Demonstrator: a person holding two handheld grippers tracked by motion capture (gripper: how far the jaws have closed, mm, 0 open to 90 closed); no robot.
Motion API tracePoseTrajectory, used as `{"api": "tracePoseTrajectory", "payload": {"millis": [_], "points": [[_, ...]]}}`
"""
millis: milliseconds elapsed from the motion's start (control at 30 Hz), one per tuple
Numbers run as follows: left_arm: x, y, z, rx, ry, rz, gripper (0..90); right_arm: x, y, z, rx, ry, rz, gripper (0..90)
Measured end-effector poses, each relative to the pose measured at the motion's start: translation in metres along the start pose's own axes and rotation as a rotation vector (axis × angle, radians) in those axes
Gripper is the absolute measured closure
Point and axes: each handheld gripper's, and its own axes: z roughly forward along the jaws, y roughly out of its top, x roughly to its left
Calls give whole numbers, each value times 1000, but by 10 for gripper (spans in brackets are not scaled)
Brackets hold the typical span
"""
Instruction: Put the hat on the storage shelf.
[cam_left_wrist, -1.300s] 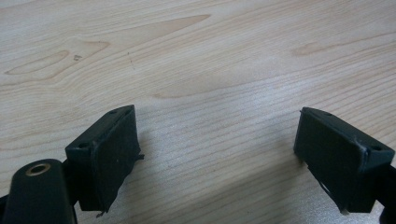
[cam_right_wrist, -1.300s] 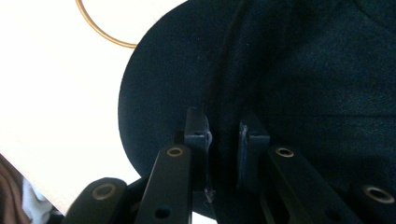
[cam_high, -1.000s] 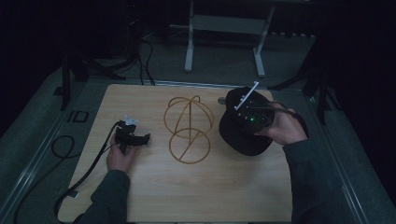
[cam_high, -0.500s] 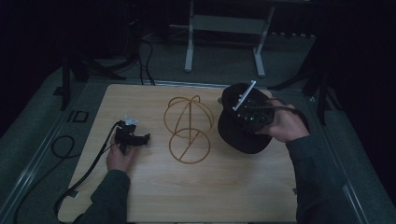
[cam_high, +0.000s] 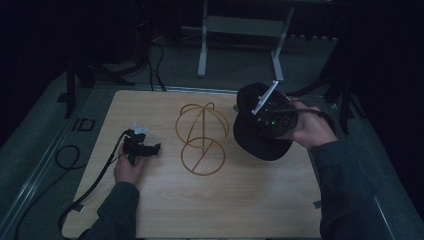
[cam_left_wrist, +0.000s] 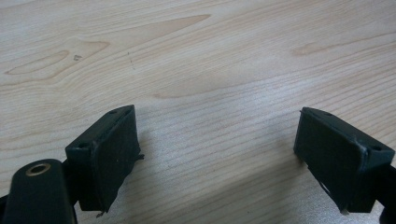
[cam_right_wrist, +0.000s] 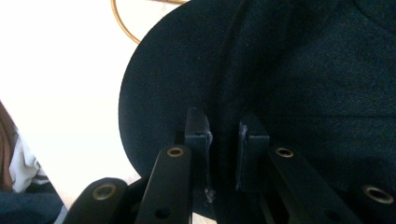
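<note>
Up close, right claw (cam_right_wrist: 223, 154) pinches black cap (cam_right_wrist: 299, 70) (brim seam).

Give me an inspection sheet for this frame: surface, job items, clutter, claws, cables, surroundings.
Surface: light wooden table, bare grain under the left claw.
Job items: black cap at right; gold wire stand mid-table, upright.
Clutter: nothing seen.
Claws: left claw open, low over the table, empty; right claw shut on the cap's fabric.
Cables: black cable trails from the left claw off the table's left edge.
Surroundings: dark room, grey metal frame behind the table.
</note>
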Motion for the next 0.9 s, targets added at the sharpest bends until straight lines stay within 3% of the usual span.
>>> {"api": "tracePoseTrajectory", "payload": {"millis": [667,900], "points": [[0,0,0,1,0,0,134,10,16,-26,-43,-5,-80,787],[0,0,0,1,0,0,134,12,26,-31,-32,-8,-121,787]]}}
